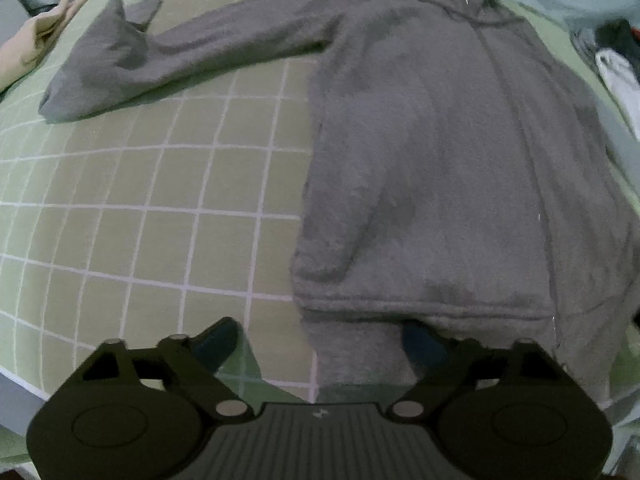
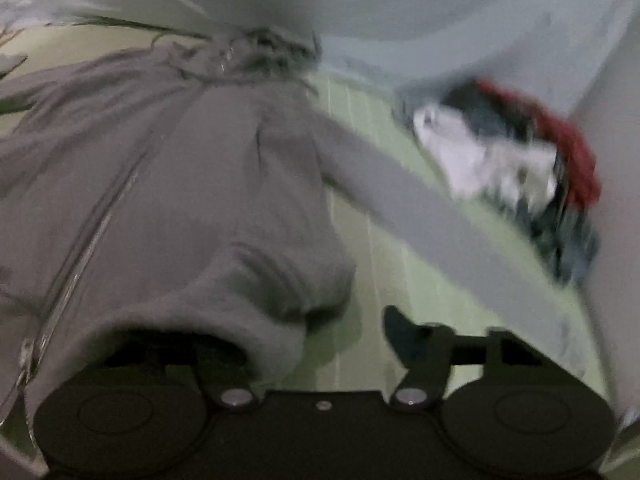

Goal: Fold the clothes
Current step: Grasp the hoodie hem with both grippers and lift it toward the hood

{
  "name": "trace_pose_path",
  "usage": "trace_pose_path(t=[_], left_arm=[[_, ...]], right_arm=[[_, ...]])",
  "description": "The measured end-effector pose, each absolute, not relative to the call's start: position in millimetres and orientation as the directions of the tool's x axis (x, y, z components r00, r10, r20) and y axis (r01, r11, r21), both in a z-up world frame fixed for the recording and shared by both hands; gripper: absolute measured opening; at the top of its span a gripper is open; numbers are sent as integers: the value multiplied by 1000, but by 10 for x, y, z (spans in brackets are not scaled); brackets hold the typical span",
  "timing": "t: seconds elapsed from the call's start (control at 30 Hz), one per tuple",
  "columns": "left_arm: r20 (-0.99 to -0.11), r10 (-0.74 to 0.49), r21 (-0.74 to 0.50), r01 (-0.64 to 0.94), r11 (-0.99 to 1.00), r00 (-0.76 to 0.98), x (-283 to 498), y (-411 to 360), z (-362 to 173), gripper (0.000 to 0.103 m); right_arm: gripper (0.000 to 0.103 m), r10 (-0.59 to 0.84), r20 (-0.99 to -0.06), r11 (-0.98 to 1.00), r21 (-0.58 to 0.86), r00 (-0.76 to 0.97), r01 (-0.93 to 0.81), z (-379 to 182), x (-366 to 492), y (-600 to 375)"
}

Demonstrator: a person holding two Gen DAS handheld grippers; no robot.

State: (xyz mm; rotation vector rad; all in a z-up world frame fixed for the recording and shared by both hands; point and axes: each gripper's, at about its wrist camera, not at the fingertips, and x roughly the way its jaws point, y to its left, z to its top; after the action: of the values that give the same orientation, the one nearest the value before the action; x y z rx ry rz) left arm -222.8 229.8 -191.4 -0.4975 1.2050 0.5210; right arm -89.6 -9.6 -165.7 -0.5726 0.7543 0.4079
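Observation:
A grey zip-up hoodie [image 1: 440,152] lies front up on a green checked bedsheet [image 1: 160,184], its left sleeve [image 1: 160,52] spread out to the far left. My left gripper [image 1: 320,340] is open at the bottom hem's left corner; its right finger is under the hem, its left finger [image 1: 216,340] on the sheet. In the right wrist view the hoodie [image 2: 192,184] fills the left, its right sleeve [image 2: 432,216] running to the right. My right gripper [image 2: 320,340] is open; the hem's right corner drapes over its left finger, and its right finger [image 2: 404,336] is bare.
A pile of white, dark and red clothes [image 2: 512,160] lies at the right, also showing in the left wrist view [image 1: 616,64]. Pale blue bedding [image 2: 400,8] lies beyond the hood. A beige cloth [image 1: 36,36] lies at the far left.

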Motion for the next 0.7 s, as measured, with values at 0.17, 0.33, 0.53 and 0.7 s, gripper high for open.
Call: trace_pose_path(t=[0.17, 0.33, 0.53, 0.7], left_arm=[[-937, 95, -136, -599, 789, 337, -2255, 2276, -1858, 56], [-919, 67, -202, -608, 768, 389, -2262, 2318, -1845, 15], [-861, 105, -245, -585, 774, 498, -2234, 2410, -1341, 8], [-732, 178, -274, -523, 807, 658, -1874, 2622, -695, 6]], right_arm=[[36, 176, -727, 804, -282, 663, -523, -1537, -989, -281], [7, 215, -784, 790, -211, 582, -576, -1619, -893, -306], [5, 317, -751, 769, -153, 579, -620, -1142, -881, -378], [5, 414, -662, 783, -90, 624, -615, -735, -283, -101]])
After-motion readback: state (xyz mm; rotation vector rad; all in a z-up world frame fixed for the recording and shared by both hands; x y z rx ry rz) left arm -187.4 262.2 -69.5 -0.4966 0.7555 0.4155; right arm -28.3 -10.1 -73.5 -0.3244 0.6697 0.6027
